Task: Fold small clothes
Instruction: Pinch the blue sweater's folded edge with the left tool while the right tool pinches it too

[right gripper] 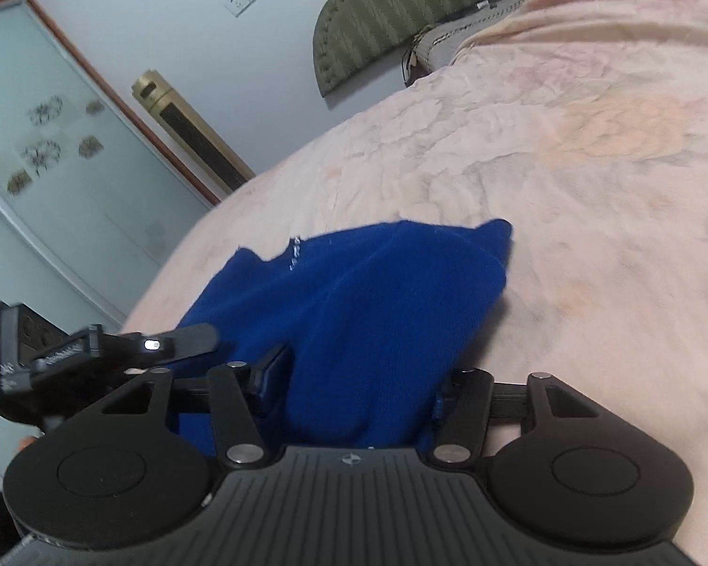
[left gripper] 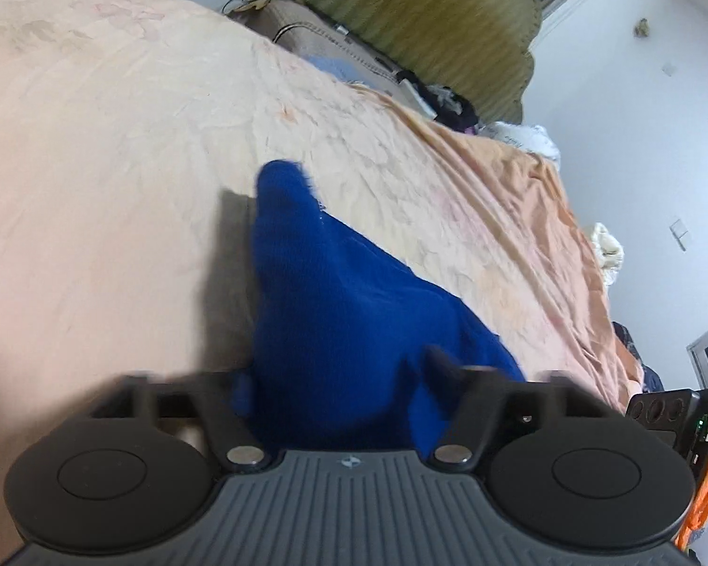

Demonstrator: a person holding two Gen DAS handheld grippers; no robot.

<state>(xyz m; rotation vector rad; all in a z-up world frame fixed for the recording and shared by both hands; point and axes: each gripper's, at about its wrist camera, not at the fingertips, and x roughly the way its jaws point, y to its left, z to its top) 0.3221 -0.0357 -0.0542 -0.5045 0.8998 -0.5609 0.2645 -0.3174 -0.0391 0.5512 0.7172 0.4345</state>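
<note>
The left tongs (left gripper: pixel 340 396) and right tongs (right gripper: pixel 354 387) are each clamping the bunched blue knit garment (left gripper: pixel 335 311) (right gripper: pixel 354 302), which is hanging over the wrinkled peach bedspread (left gripper: pixel 118 165) (right gripper: pixel 590 188). Only the right view is showing the gold tower fan (right gripper: pixel 189 137); only the left, cluttered clothes (left gripper: pixel 448 99).

One blue garment (left gripper: pixel 335 311), two tongs (left gripper: pixel 340 391) (right gripper: pixel 358 391), one bed (left gripper: pixel 118 188)
</note>
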